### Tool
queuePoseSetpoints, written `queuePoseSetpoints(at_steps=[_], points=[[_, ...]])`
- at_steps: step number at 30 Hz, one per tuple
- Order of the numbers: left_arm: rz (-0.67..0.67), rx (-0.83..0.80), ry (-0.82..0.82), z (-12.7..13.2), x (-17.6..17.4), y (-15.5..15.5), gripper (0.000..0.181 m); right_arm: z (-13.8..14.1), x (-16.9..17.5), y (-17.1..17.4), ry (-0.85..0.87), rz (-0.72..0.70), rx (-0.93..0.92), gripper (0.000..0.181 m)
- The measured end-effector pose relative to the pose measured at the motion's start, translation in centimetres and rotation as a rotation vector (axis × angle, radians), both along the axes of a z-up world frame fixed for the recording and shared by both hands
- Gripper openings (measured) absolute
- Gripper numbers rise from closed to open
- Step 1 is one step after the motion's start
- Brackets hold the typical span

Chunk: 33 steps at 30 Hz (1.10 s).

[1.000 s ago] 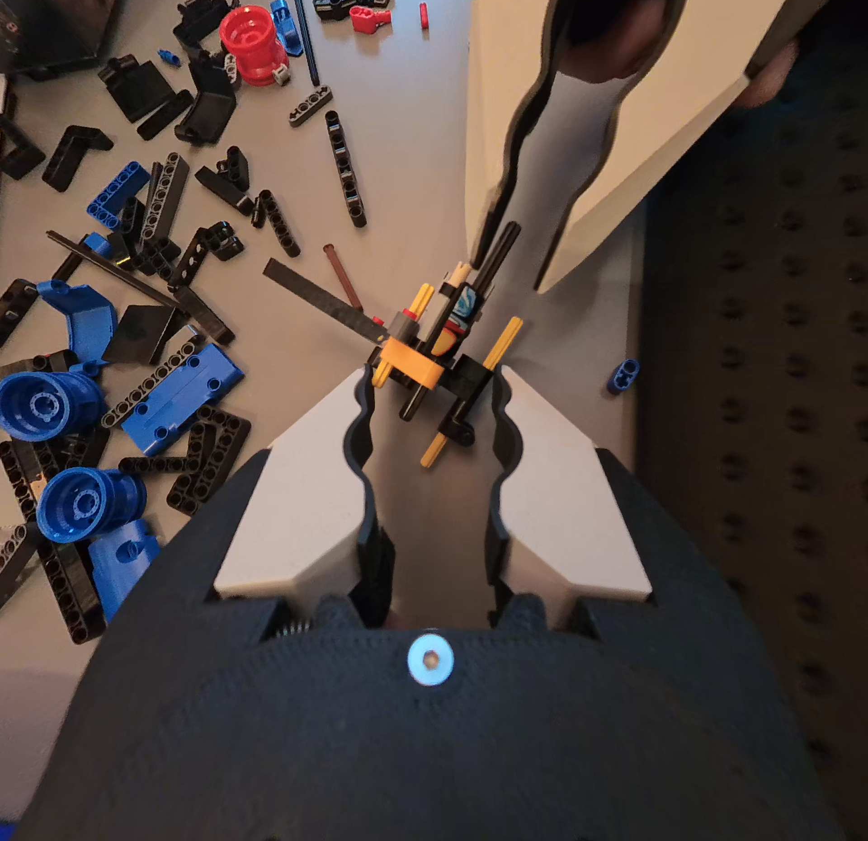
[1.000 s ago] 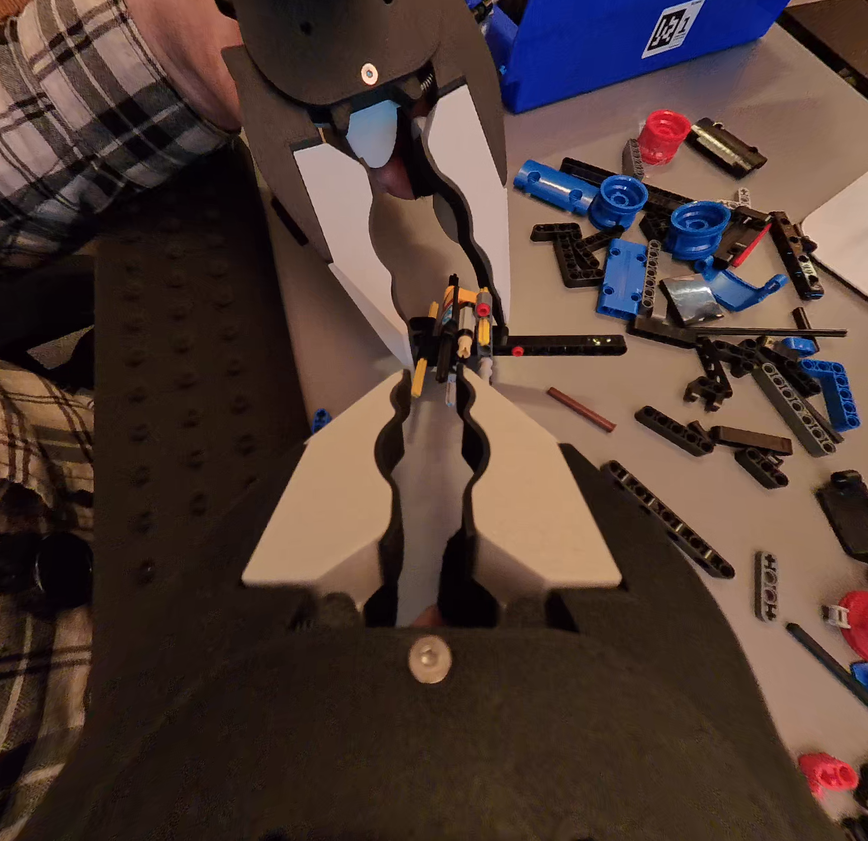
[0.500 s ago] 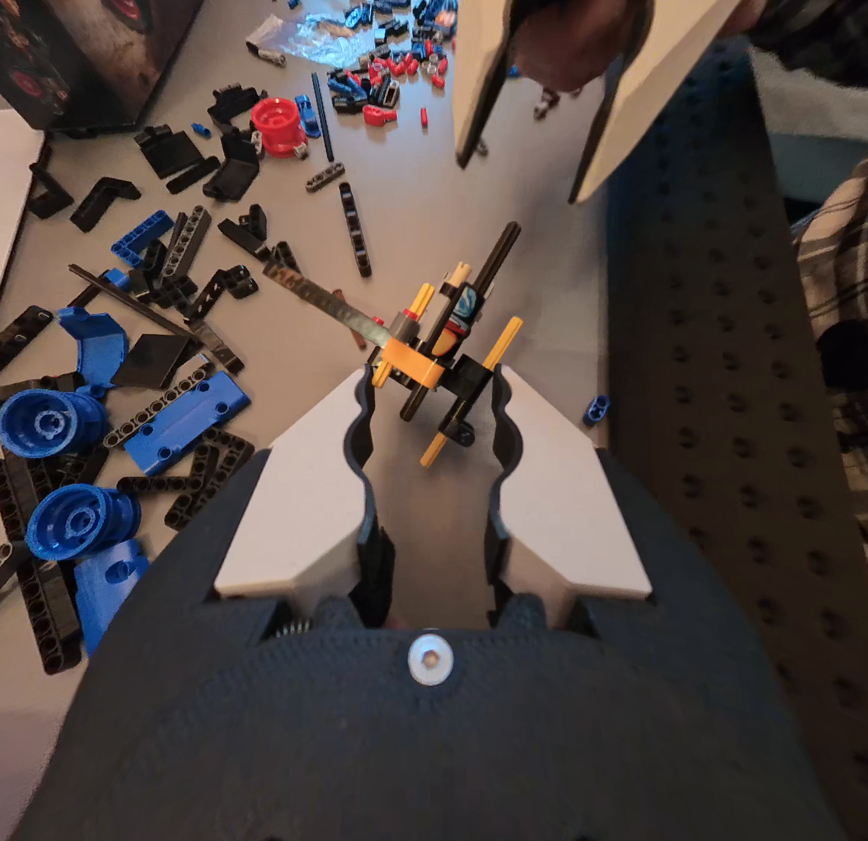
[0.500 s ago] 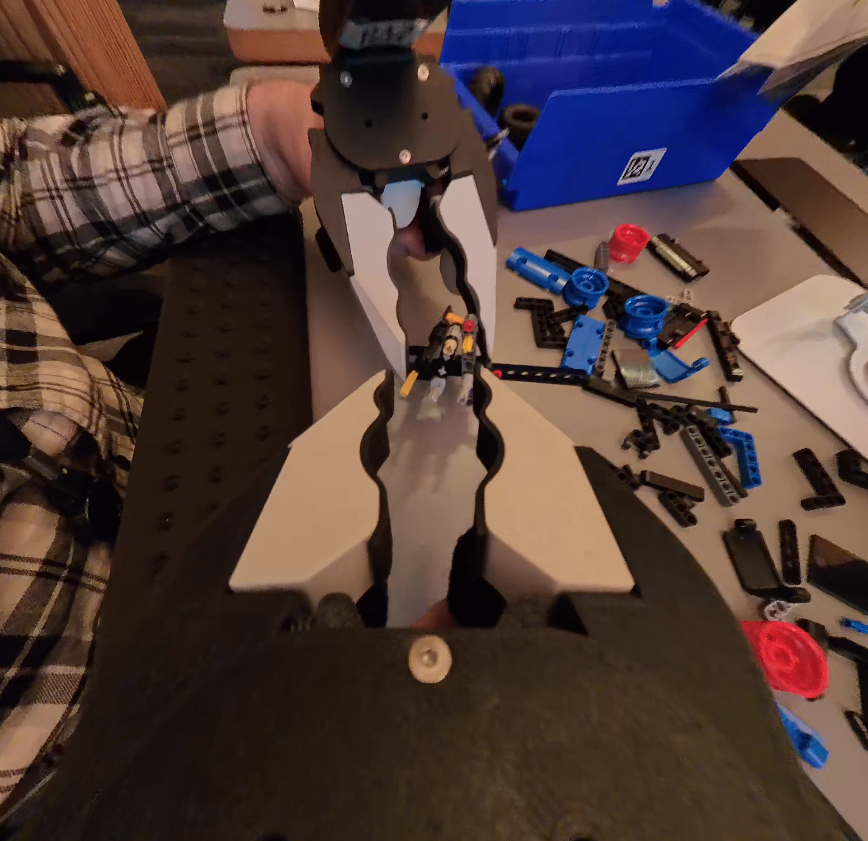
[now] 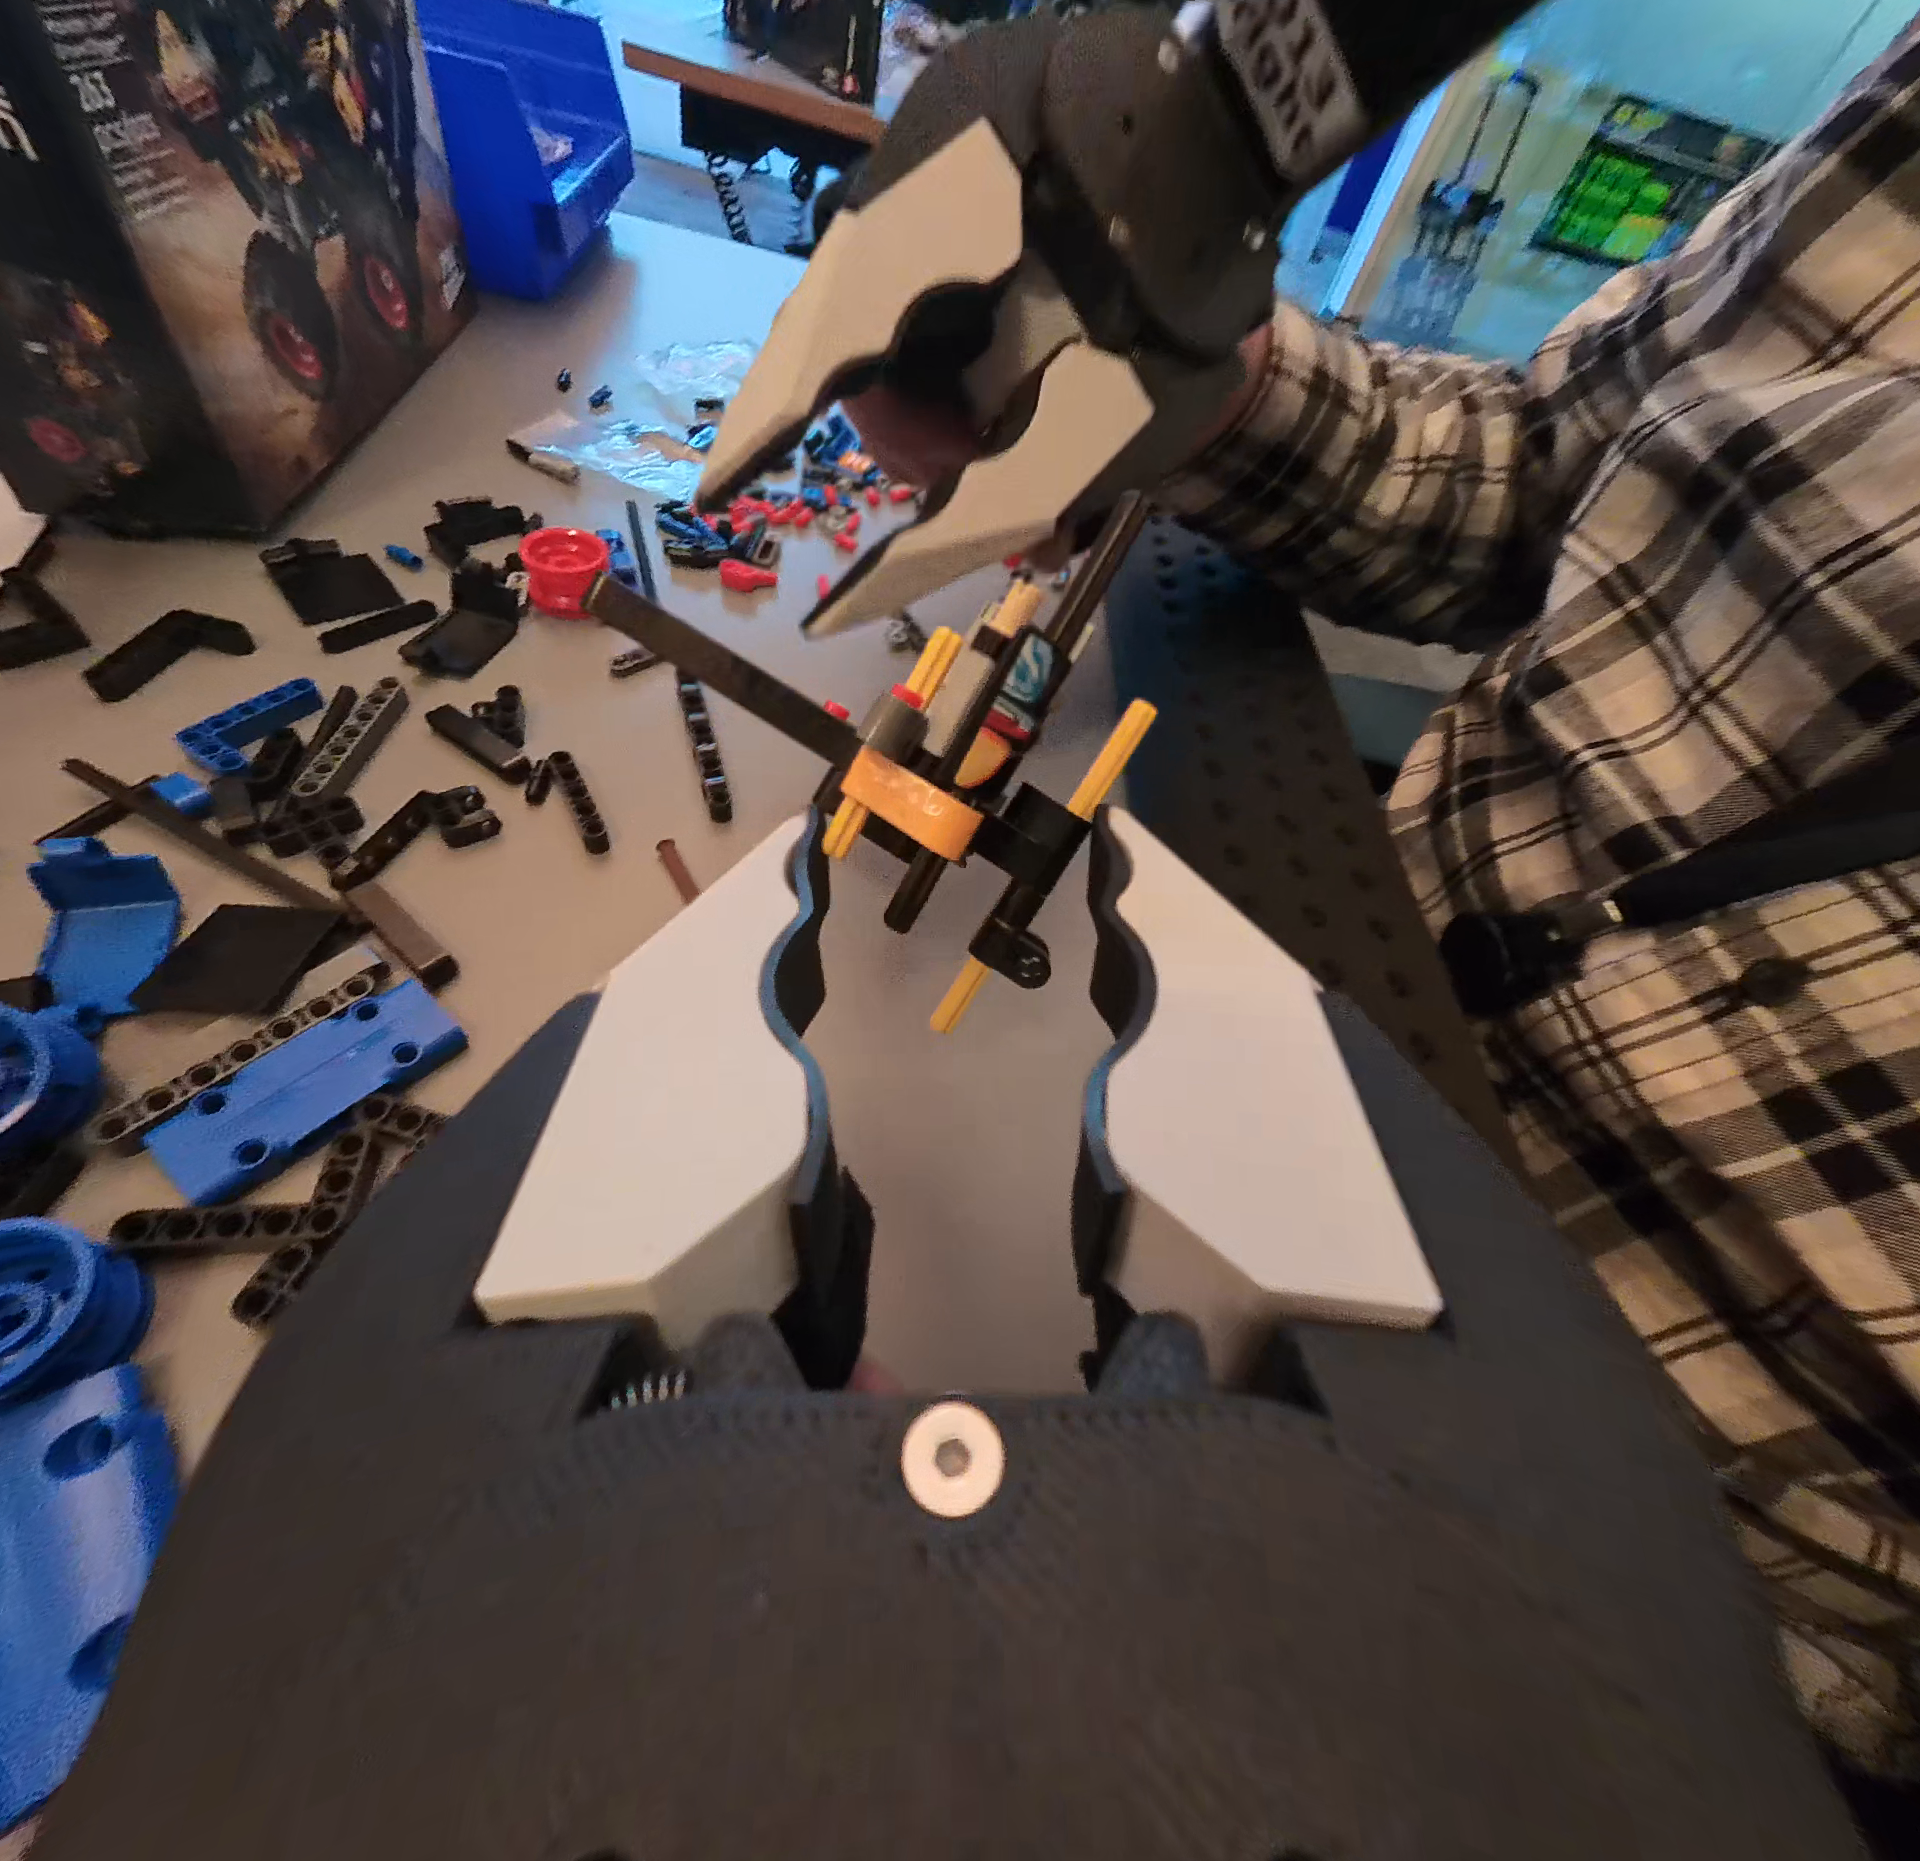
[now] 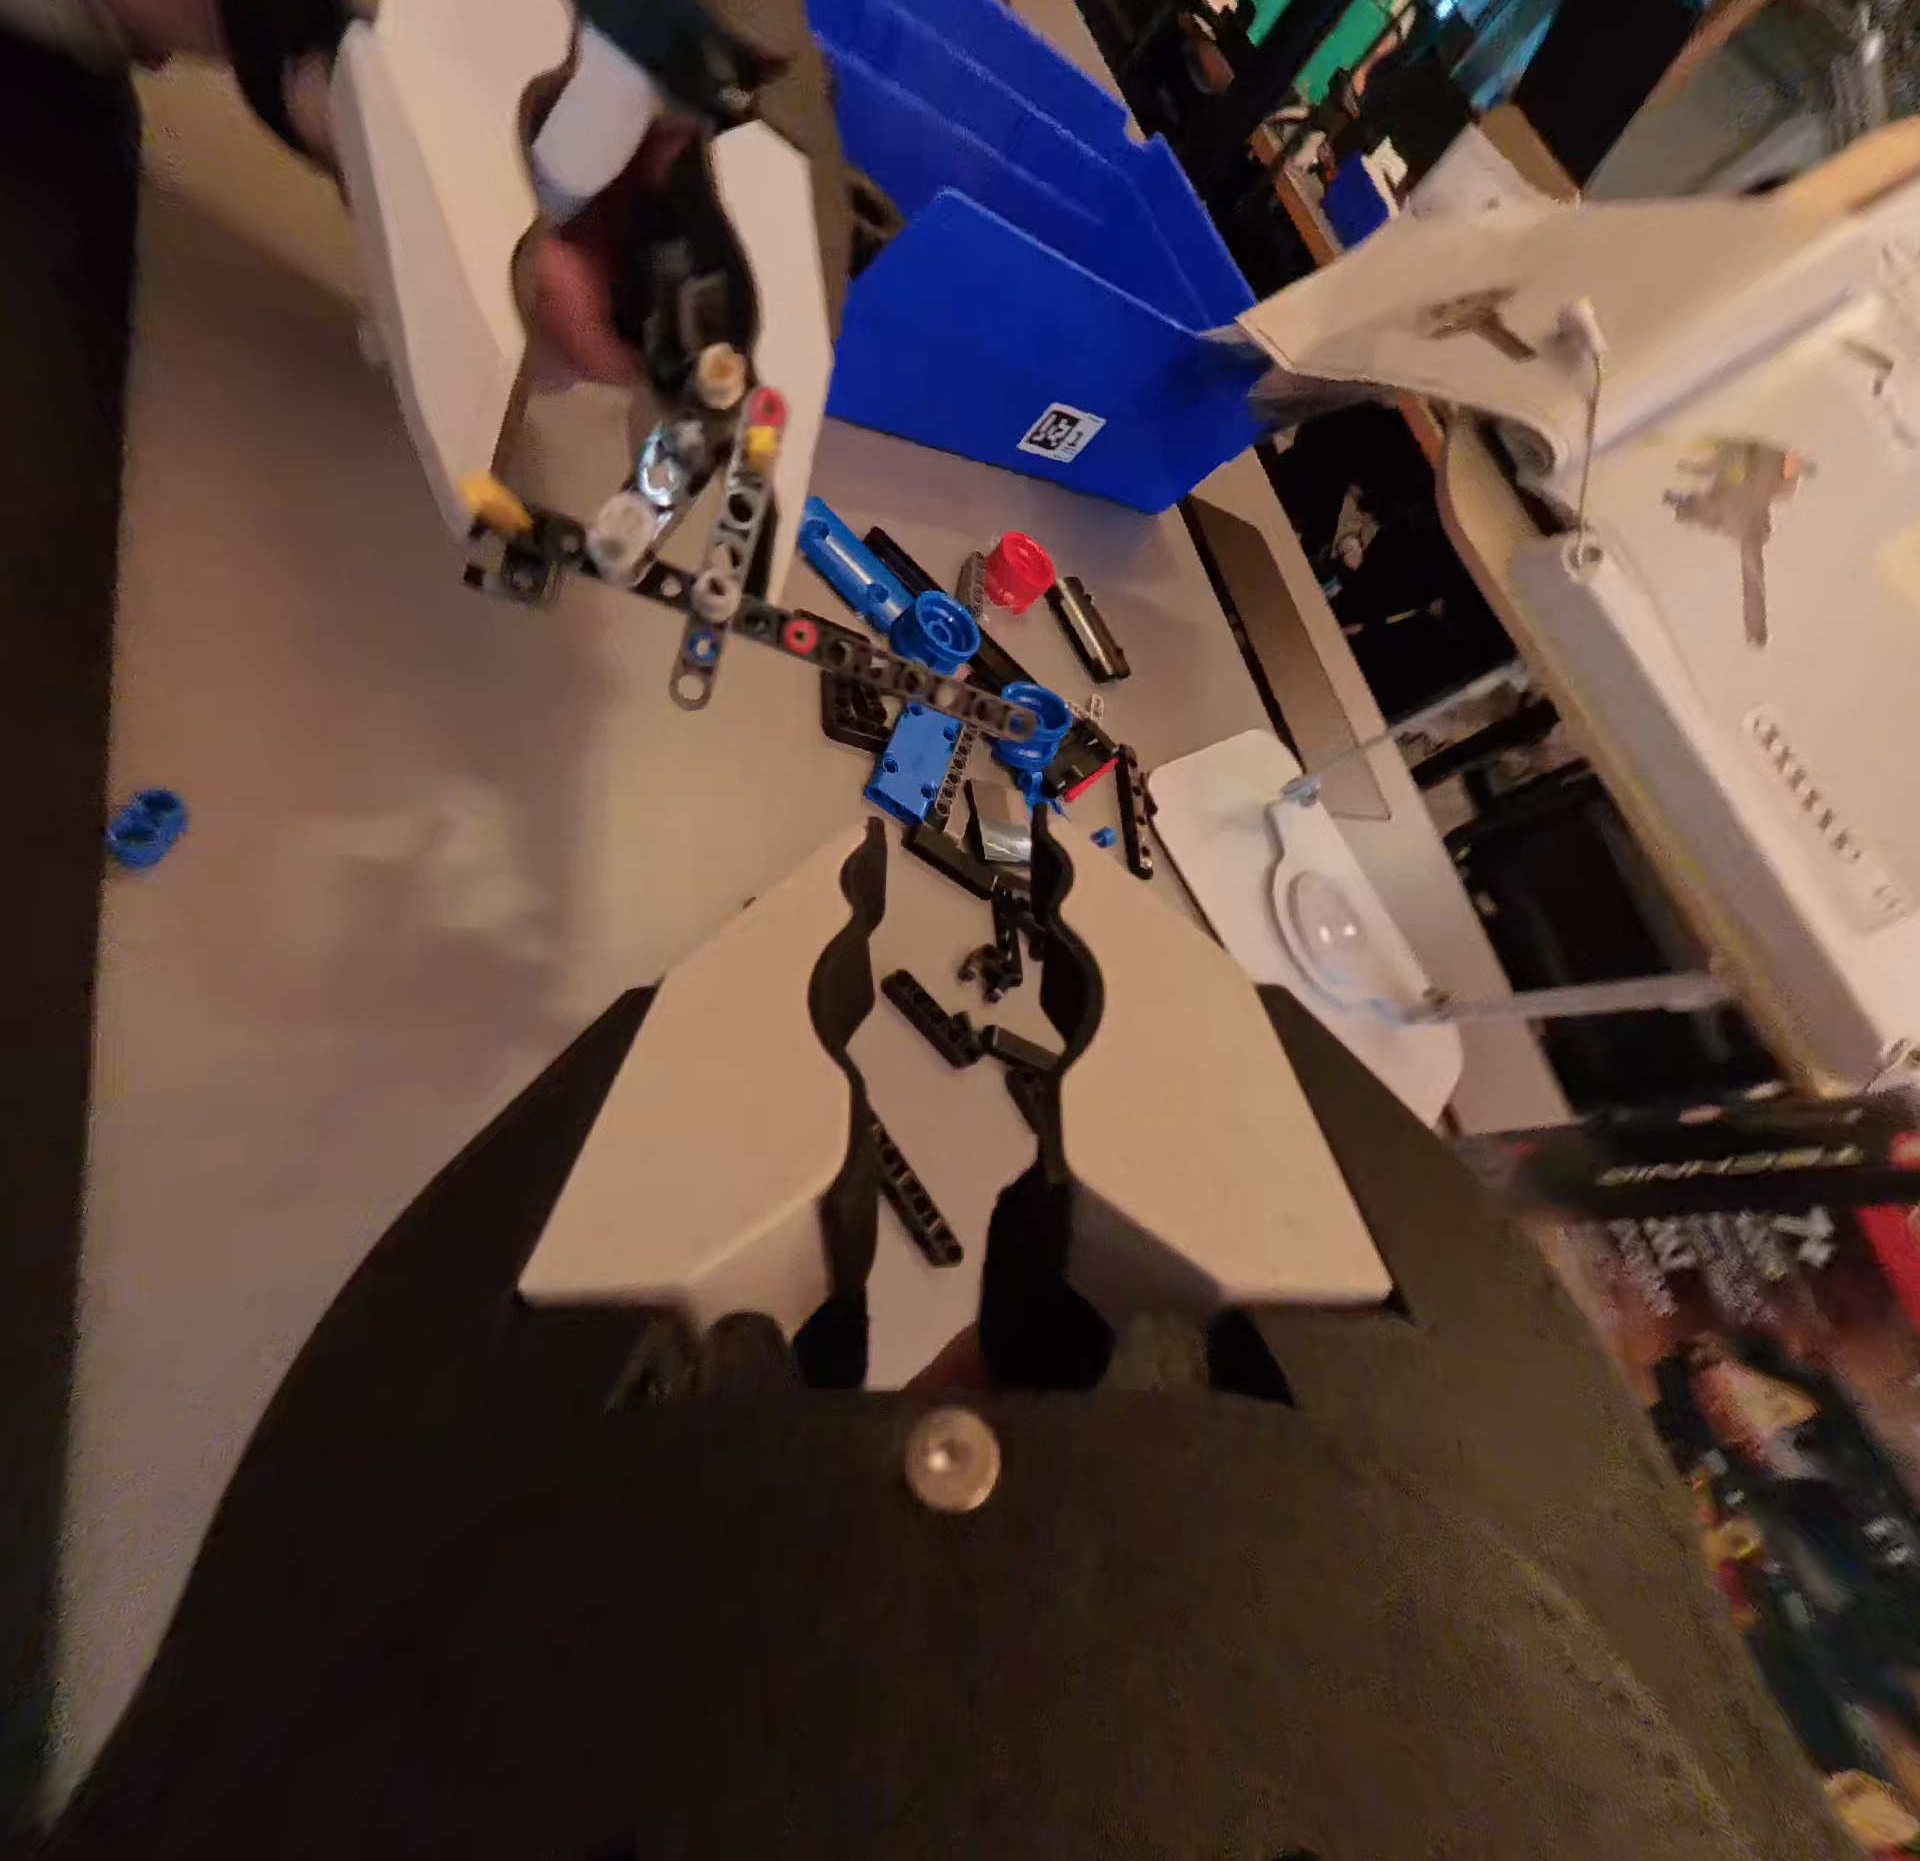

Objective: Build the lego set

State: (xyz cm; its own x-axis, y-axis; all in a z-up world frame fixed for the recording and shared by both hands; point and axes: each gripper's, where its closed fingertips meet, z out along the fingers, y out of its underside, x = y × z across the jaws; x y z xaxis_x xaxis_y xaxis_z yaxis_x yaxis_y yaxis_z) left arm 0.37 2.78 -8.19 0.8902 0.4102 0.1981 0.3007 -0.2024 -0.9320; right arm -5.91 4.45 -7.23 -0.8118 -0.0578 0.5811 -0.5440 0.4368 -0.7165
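My left gripper [image 5: 951,824] is shut on a small lego assembly [image 5: 940,772] and holds it above the table. The assembly has an orange piece, yellow axles, a black axle and a long black beam [image 5: 727,668] sticking out to the left. My right gripper [image 5: 756,564] is open and empty, above and behind the assembly. In the right wrist view my right gripper [image 6: 956,845] is open over loose parts, and the left gripper [image 6: 623,481] holds the assembly [image 6: 665,554] at upper left.
Loose black, blue and red parts [image 5: 312,772] are scattered on the grey table [image 5: 540,907]. The set's box [image 5: 208,232] stands at the back left. Blue bins [image 6: 1018,336], an instruction booklet [image 6: 1558,284] and a magnifier [image 6: 1340,928] lie to the right. A black perforated mat [image 5: 1247,772] borders the table.
My right gripper has drawn back from the assembly, risen and turned aside. My left gripper has lifted and tilted up with the assembly still in it.
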Motion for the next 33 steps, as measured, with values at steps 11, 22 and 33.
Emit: queuePoseSetpoints(at_steps=[11,22,33], points=[[-0.102,0.115,-0.058,1.1,1.4,0.7,0.048,-1.1,1.9,-1.8,0.324,0.114,0.041,0.024],[-0.130,0.132,-0.083,0.9,1.7,1.2,0.048,-1.1,2.2,-2.2,0.375,0.113,0.001,0.000],[-0.133,0.168,-0.086,1.4,1.7,1.1,0.047,-0.9,1.8,-2.2,0.367,0.091,-0.037,0.033]])
